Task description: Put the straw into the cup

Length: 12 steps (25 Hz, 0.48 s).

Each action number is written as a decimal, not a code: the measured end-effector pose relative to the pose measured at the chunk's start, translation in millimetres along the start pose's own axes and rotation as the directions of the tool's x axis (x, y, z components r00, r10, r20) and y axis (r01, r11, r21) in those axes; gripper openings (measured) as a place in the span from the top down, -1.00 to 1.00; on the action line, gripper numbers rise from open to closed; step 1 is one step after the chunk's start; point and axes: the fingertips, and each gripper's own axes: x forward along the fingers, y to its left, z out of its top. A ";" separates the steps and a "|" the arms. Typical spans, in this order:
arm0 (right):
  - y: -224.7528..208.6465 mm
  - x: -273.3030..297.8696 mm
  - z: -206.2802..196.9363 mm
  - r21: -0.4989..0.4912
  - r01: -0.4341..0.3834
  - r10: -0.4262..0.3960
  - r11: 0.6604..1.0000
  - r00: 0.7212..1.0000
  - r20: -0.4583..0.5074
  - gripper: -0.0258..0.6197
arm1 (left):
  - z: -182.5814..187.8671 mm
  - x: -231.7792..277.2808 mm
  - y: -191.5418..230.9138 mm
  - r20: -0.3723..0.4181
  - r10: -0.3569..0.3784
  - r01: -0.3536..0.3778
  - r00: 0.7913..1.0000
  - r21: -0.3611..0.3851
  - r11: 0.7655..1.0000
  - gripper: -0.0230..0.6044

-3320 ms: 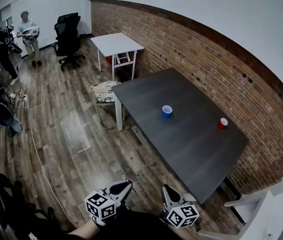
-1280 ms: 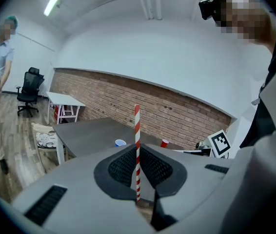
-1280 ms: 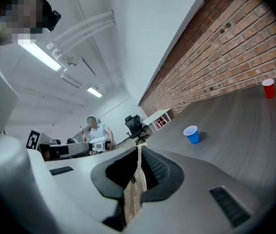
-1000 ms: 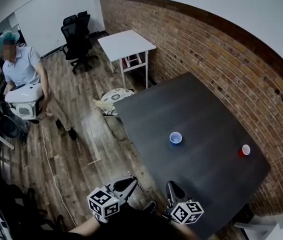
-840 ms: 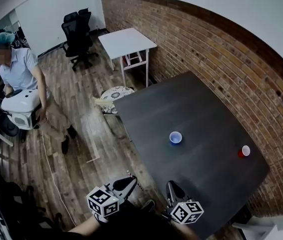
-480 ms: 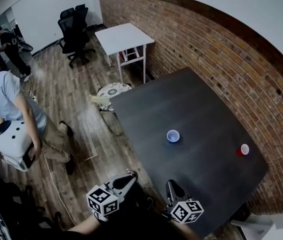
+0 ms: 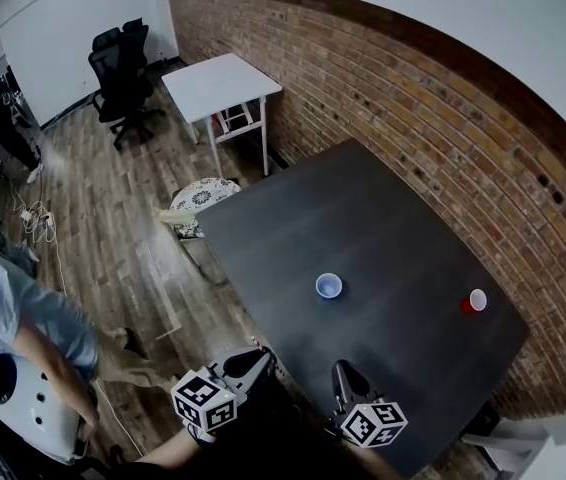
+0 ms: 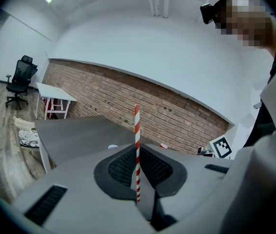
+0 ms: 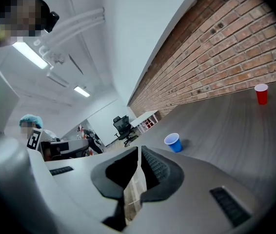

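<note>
The left hand-held gripper is clamped on a straw with red and white stripes. The jaws hold it near its lower end, so most of the straw stands up free above them. I think this is done on purpose, because the long free part can go into a cup while the jaws stay outside. The right hand-held gripper has its jaws together and nothing is between them; it seems to be only waiting.

Both hand-held grippers are low and close to the person's body, at the near edge of the dark surface. A blue cup stands upright and open near the middle of the surface, well apart from the straw. A red cup stands farther to the right, near the brick wall. The task does not say which cup is meant; the blue one is nearer. The straw is not yet in any cup, so the task appears to be at its start.
</note>
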 end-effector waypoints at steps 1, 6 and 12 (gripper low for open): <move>-3.1 3.2 2.1 0.003 0.011 -0.011 1.000 1.000 0.003 0.78 | 3.1 5.1 4.5 -0.002 -0.006 0.006 1.000 0.001 1.000 0.82; -18.9 25.0 15.3 0.021 0.062 -0.062 0.998 0.998 0.009 0.78 | 25.1 35.0 30.1 -0.004 -0.038 0.038 0.999 0.003 0.999 0.82; -31.8 62.3 32.4 0.028 0.100 -0.100 0.995 0.995 -0.003 0.78 | 56.5 70.1 67.1 0.006 -0.065 0.065 0.998 0.002 0.998 0.82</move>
